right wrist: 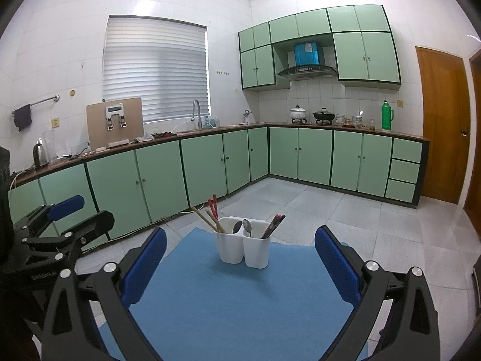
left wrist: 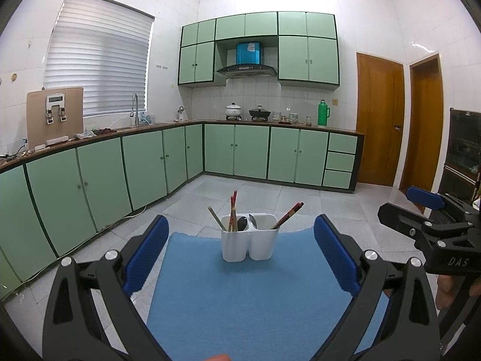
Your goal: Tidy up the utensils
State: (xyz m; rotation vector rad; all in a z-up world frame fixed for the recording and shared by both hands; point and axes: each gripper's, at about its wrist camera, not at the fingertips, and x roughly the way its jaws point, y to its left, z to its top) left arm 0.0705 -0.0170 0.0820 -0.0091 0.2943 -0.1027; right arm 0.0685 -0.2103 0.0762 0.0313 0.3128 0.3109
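A white two-compartment utensil holder (left wrist: 248, 245) (right wrist: 244, 248) stands at the far end of a blue mat (left wrist: 249, 294) (right wrist: 240, 300). Its left cup holds chopsticks (left wrist: 232, 213) (right wrist: 212, 215) and a dark spoon (left wrist: 241, 223) (right wrist: 237, 227). Its right cup holds a metal spoon (left wrist: 253, 221) (right wrist: 247, 227) and red-black chopsticks (left wrist: 287, 215) (right wrist: 274, 225). My left gripper (left wrist: 240, 254) is open and empty, well short of the holder. My right gripper (right wrist: 240, 258) is open and empty too. Each gripper shows at the edge of the other's view: the right one (left wrist: 427, 207), the left one (right wrist: 63, 210).
The mat lies on a surface above a grey tiled floor (right wrist: 375, 225). Green base cabinets (left wrist: 150, 162) line the left and back walls, with a sink tap (left wrist: 135, 108), pots (left wrist: 260, 112) and a green flask (left wrist: 323, 112) on the counter. Wooden doors (left wrist: 380, 117) stand at the right.
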